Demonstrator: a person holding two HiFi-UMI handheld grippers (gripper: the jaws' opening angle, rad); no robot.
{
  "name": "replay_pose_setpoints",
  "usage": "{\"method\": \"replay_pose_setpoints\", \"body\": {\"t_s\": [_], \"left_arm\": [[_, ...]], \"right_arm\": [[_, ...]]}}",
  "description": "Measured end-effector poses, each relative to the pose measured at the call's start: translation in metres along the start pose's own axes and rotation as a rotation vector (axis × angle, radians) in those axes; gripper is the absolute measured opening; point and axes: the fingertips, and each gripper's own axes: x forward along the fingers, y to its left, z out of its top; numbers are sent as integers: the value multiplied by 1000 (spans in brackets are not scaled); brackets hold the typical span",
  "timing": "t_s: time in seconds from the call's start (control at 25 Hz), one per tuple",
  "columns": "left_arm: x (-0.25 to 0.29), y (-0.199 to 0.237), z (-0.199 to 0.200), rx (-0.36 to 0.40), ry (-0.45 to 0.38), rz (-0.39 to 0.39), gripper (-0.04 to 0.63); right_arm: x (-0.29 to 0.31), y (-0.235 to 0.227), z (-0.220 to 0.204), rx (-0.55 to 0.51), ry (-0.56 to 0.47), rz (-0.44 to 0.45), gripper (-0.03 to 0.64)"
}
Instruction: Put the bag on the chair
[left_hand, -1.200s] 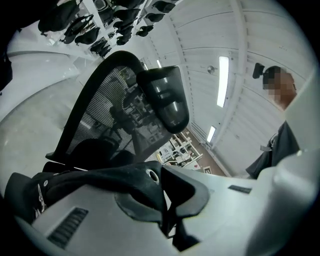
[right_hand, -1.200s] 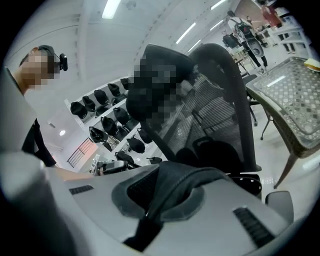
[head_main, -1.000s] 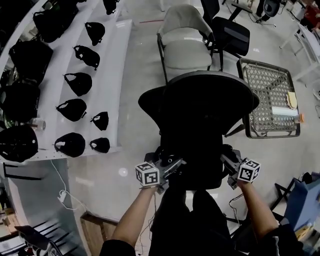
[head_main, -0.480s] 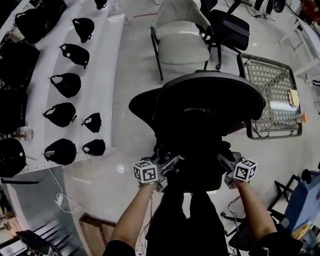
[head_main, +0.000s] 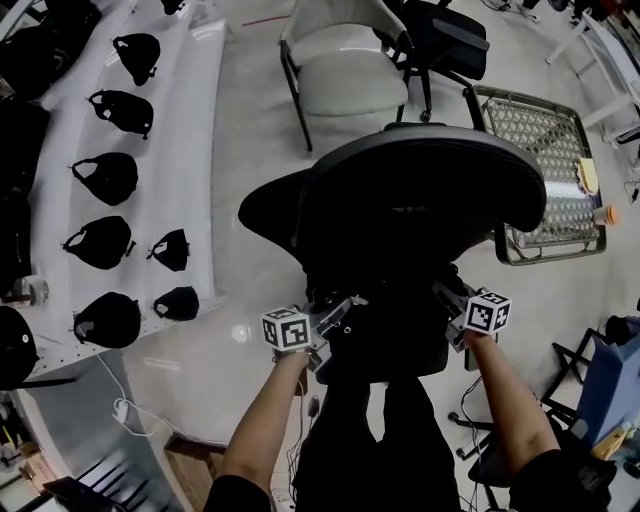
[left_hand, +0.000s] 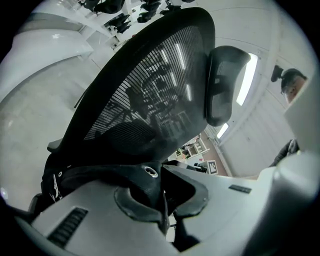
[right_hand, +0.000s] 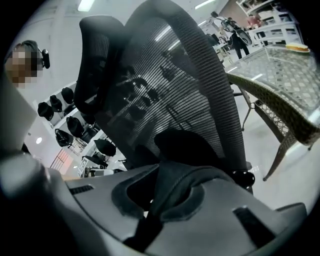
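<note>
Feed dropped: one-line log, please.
left gripper: shut on bag | right gripper: shut on bag | bag: behind chair, not on it

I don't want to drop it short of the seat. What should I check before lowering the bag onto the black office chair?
1. Left gripper shut on the bag: ok.
2. Right gripper shut on the bag: ok.
3. Mesh chair straight ahead of both grippers: ok.
4. Seat free of other things: cannot tell; the backrest hides it.
5. Bag resting on the seat: not ok; both grippers hold it on the person's side of the backrest.
</note>
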Motion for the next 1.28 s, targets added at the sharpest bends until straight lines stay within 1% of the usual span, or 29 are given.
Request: {"method": "replay_pose_setpoints", "body": {"t_s": [0.12, 0.2, 0.28, 0.32, 0.4, 0.44, 0.52, 0.6, 0.64, 0.72, 0.76, 0.8, 0.84, 0.92, 1.0, 1.12, 1.2, 1.28], "left_arm": [[6, 13, 14, 12, 10, 24, 23], [8, 26, 20, -13, 28, 45, 23], [9, 37, 26, -40, 36, 41, 23], [9, 42, 29, -39, 39, 40, 25], [11, 55, 33, -16, 55, 56, 41], [13, 62, 34, 0, 67, 74, 67], [15, 73, 34, 33, 92, 118, 95], [16, 80, 34, 60, 102, 166, 115], [17, 83, 35, 67, 103, 184, 124], [20, 82, 34, 78, 113, 187, 147], [22, 80, 31, 84, 133, 182, 180], [23, 78, 27, 88, 160, 181, 229], [23, 78, 22, 93, 187, 187, 262], [18, 82, 16, 110, 217, 222, 279], [9, 85, 14, 116, 208, 255, 285], [-9, 87, 10, 104, 168, 283, 288], [-26, 87, 12, 122, 136, 307, 290], [-43, 79, 16, 140, 84, 329, 290]], "right_arm": [[12, -7, 8, -30, 1, -25, 18], [19, -10, 8, -78, 19, -47, 21], [23, -14, 9, -137, 28, -71, 20], [26, -17, 10, -156, 28, -81, 21], [32, -25, 11, -178, 32, -108, 23], [35, -30, 11, -190, 37, -125, 23], [38, -36, 7, -212, 48, -160, 25], [39, -40, 4, -208, 47, -183, 26], [40, -41, 5, -191, 38, -189, 34], [39, -42, 10, -140, 3, -198, 69], [38, -41, 10, -115, -9, -201, 103], [37, -41, 8, -98, -9, -204, 136], [36, -39, 4, -90, 0, -206, 157], [32, -37, -4, -89, 20, -213, 204], [23, -37, -8, -100, 24, -229, 222], [3, -38, -13, -103, 22, -259, 245], [-8, -33, -14, -98, 33, -250, 267], [-16, -22, -16, -116, 51, -227, 294]]}}
